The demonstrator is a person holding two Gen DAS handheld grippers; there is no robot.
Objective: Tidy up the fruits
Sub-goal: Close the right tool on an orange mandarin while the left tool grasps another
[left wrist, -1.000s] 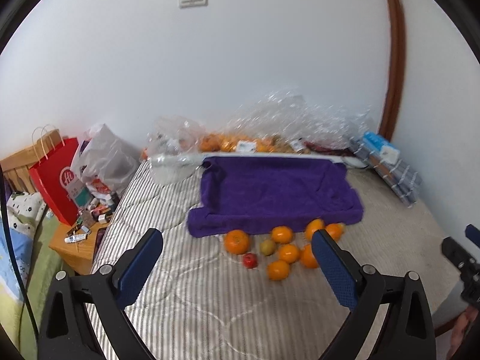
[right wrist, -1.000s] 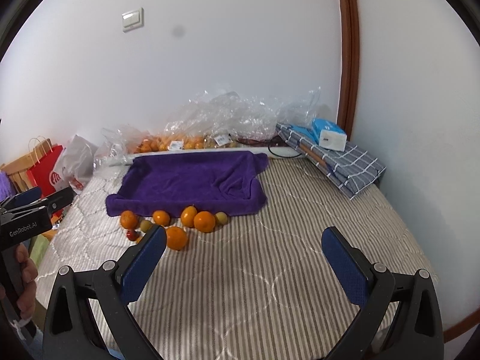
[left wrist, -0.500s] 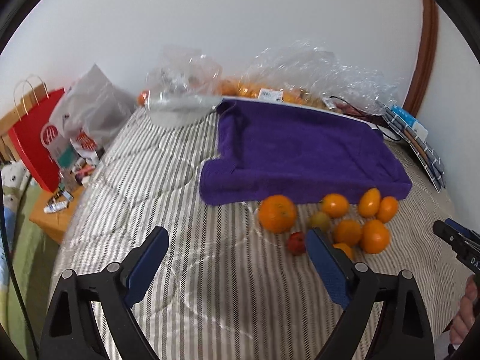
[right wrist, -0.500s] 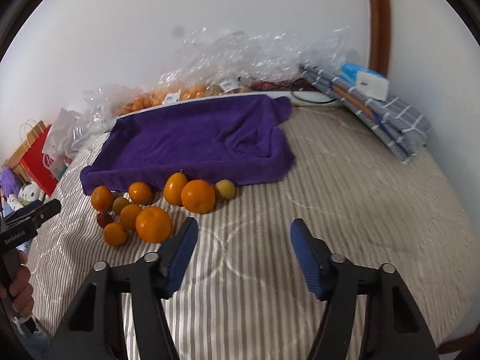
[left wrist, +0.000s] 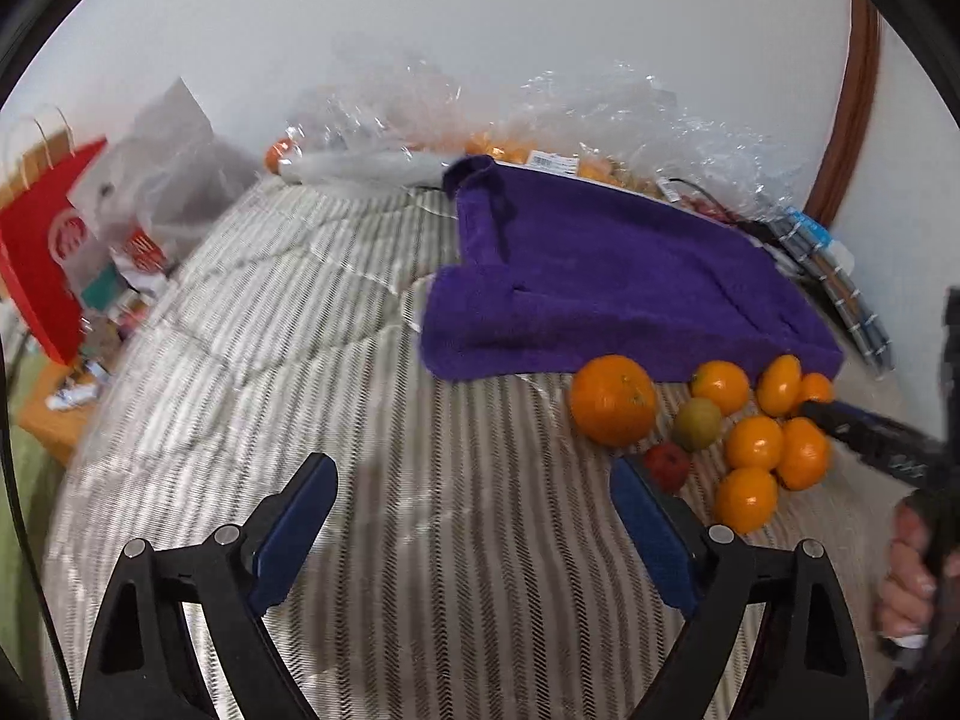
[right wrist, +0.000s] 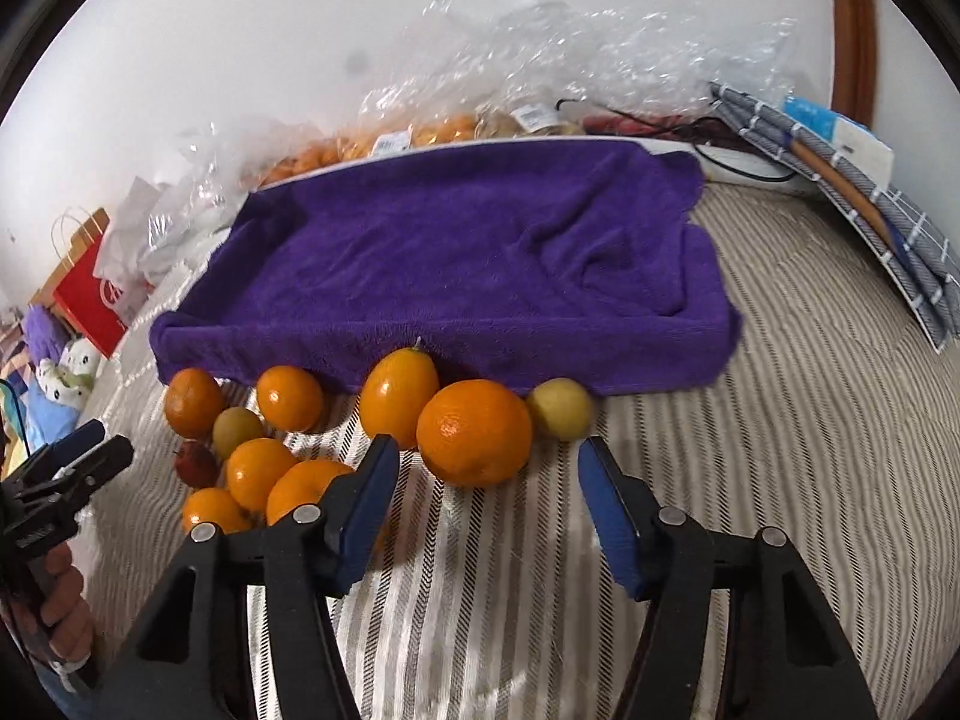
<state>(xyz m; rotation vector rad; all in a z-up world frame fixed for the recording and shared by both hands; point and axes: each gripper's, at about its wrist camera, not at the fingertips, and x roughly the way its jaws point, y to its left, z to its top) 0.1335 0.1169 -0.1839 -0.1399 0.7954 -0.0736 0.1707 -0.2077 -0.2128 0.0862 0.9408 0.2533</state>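
Note:
Several oranges lie on the striped bed just in front of a purple towel (right wrist: 468, 264), with a yellow-green fruit (right wrist: 561, 408), a second greenish one (right wrist: 237, 432) and a small red fruit (right wrist: 195, 463) among them. My right gripper (right wrist: 483, 468) is open and empty, low over the bed, its fingers on either side of a large orange (right wrist: 474, 432). My left gripper (left wrist: 471, 498) is open and empty over bare bedding, left of the pile; the largest orange (left wrist: 612, 399) and the red fruit (left wrist: 667, 465) lie just to its right, beside the purple towel (left wrist: 600, 276).
Clear plastic bags of oranges (right wrist: 414, 132) lie along the wall behind the towel. A folded checked cloth with a blue box (right wrist: 852, 162) is at the right. A red paper bag (left wrist: 42, 252) and grey bags stand off the bed's left edge.
Both grippers have moved forward and down toward the fruit pile. The right gripper's fingers have narrowed and now flank the large orange.

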